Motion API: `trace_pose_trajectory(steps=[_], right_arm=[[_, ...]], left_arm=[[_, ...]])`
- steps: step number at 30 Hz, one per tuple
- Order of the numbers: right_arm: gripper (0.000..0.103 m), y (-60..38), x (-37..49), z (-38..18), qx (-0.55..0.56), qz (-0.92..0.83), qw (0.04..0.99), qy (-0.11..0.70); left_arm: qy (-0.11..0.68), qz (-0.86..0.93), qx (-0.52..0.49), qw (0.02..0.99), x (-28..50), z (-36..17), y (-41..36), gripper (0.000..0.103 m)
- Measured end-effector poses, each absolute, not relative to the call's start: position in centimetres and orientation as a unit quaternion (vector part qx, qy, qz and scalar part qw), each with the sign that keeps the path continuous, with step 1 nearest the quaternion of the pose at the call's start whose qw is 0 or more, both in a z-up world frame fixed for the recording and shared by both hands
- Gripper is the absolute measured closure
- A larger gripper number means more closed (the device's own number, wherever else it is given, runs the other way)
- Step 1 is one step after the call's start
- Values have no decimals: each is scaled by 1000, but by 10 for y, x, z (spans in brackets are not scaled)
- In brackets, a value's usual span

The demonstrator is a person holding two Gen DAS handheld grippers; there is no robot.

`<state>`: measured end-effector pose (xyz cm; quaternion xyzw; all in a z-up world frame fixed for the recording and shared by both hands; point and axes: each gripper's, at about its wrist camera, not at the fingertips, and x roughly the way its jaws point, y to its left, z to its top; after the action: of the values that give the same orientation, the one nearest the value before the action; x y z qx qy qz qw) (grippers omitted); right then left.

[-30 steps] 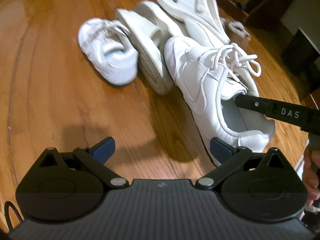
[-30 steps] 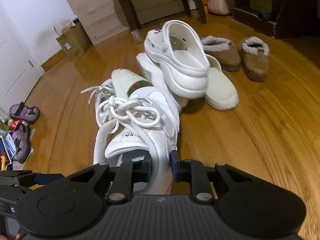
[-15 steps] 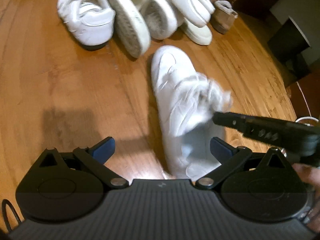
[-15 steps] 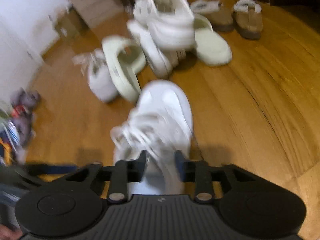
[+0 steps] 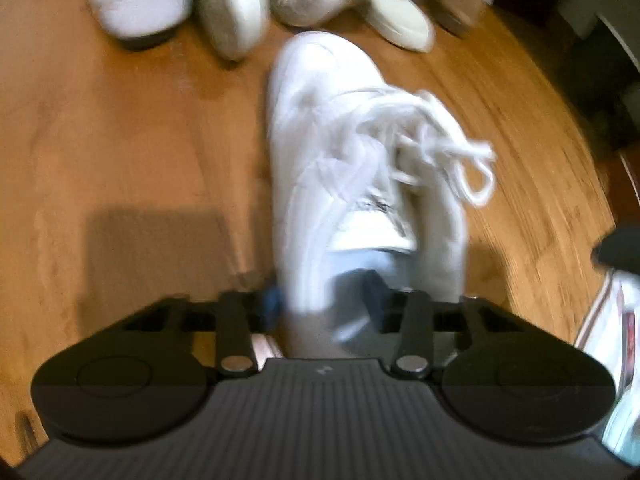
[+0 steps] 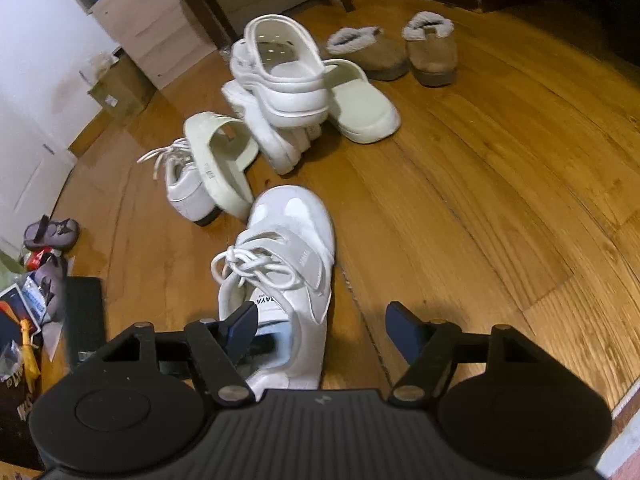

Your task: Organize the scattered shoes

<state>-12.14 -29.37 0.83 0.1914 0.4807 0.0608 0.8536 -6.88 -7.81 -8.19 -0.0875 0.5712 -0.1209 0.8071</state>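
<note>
While our left gripper (image 5: 324, 300) closes on the white sneaker's (image 5: 344, 152) heel collar, our right gripper (image 6: 320, 326) is opening, its pads off the shoe. It sits on the wooden floor (image 6: 480, 200), with the shoe pile (image 6: 288, 96) beyond

The sneaker (image 6: 288, 264) in front of you looks like glossy white synthetic leather, its toe catching glare, with woven cord laces (image 6: 248, 268) and a matt strap. The floor (image 6: 480, 200) you work over is varnished wood, shiny, with visible grain and plank seams. Your right gripper (image 6: 320, 328) is matt black plastic with a ribbed housing, metal pivot pins and dull blue pads. The clogs (image 6: 280, 80) look like smooth moulded foam or rubber. The brown slippers (image 6: 432, 52) look like suede with fleecy collars.
</note>
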Motion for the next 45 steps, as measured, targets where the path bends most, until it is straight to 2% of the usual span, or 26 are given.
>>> trace_pose_trajectory(steps=[14, 20, 21, 25, 28, 31, 35, 38, 41, 45], right_arm=[[31, -301, -140, 12, 157, 89, 854, 487], [30, -300, -142, 18, 136, 109, 858, 484], [29, -299, -142, 19, 132, 115, 859, 482], [28, -286, -137, 13, 101, 156, 860, 476], [28, -266, -125, 11, 54, 194, 848, 490], [28, -234, -112, 13, -46, 238, 820, 519], [28, -197, -112, 19, -208, 269, 795, 502], [38, -186, -105, 14, -237, 277, 779, 511], [40, -184, -105, 4, -248, 284, 773, 511], [41, -182, -107, -11, -266, 282, 773, 502]], left_arm=[[575, -141, -70, 803, -122, -66, -76, 88], [580, -191, -73, 788, -136, -65, -72, 83], [581, -197, -73, 786, -138, -63, -67, 79], [575, -200, -60, 791, -141, -45, -47, 46], [571, -190, -40, 797, -137, -29, -33, 33], [585, -189, -19, 788, -119, -23, -24, 30], [595, -172, 14, 785, -83, -21, -15, 27], [573, -185, -26, 798, -75, -29, -6, 22], [578, -221, -104, 778, -83, -54, 1, 22], [579, -231, -85, 778, -94, -66, -1, 22]])
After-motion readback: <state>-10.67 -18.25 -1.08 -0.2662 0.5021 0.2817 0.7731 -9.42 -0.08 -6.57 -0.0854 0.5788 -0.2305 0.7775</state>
